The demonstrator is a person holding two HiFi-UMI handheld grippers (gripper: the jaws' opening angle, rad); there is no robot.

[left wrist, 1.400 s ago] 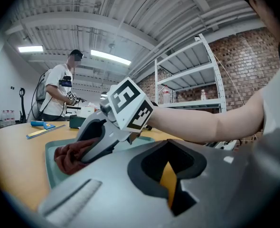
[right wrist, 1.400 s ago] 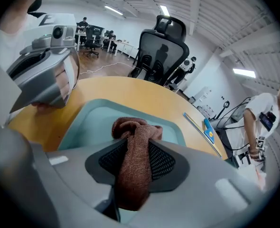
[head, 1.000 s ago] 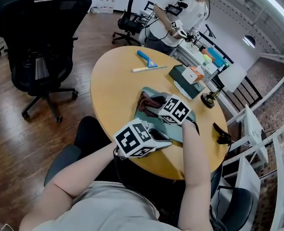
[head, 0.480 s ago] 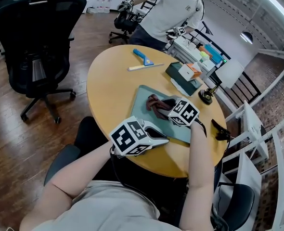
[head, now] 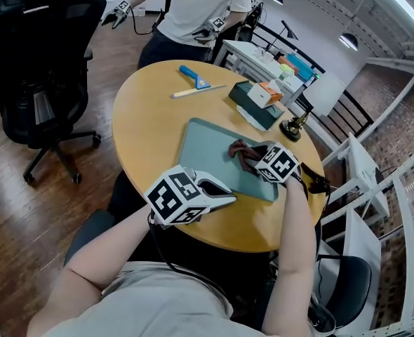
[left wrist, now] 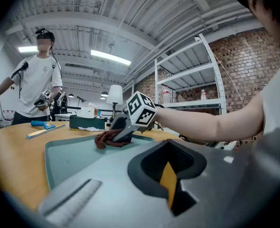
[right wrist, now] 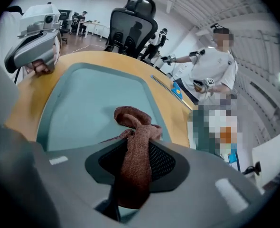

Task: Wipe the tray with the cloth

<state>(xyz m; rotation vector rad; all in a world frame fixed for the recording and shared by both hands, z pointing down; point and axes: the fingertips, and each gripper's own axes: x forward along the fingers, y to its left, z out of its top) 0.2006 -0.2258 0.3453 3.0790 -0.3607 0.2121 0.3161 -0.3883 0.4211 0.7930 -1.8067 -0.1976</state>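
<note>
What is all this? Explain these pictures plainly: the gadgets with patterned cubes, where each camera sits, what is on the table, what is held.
A seated person holds a two-jaw gripper in each hand; the black-and-white marker cubes are parts of them. The head view comes from a camera on the person's head, looking down. The other two views come from cameras riding on the grippers, looking along their jaws. On the round wooden table lies a flat grey-green tray; beyond it are a blue-handled scraper and a dark green tissue box. The right gripper is shut on a reddish-brown cloth that rests on the tray. The left gripper sits at the tray's near edge; whether it pinches the rim cannot be told.
</note>
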